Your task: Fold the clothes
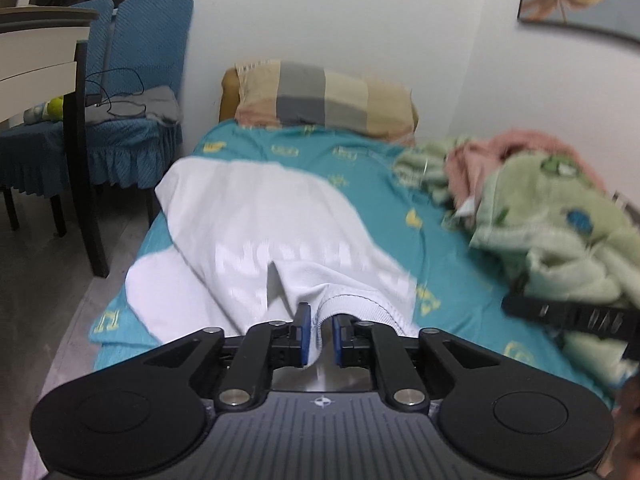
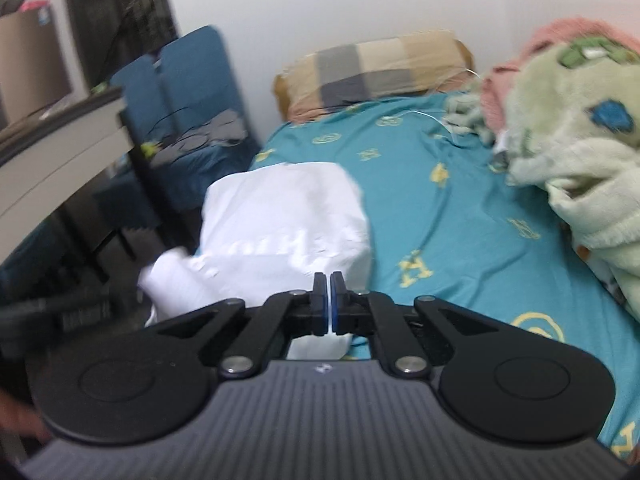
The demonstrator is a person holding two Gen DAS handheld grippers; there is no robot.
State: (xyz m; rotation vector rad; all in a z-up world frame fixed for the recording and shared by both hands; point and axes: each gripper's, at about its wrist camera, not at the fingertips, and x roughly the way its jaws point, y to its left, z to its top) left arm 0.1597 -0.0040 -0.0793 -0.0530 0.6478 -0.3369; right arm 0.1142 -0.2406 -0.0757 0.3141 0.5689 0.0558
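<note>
A white T-shirt lies on the teal bedsheet, its ribbed collar toward me. In the left wrist view my left gripper straddles the collar edge; the blue pads stand a little apart, and the fabric hangs loosely between them against the left pad. In the right wrist view the T-shirt is bunched near the bed's left edge. My right gripper has its pads together at the shirt's near right corner, with a thin sliver of white cloth between them. The right gripper's black body shows at the right of the left wrist view.
A checked pillow lies at the head of the bed by the wall. A heap of green and pink blankets fills the bed's right side. Blue-covered chairs and a white table stand left of the bed.
</note>
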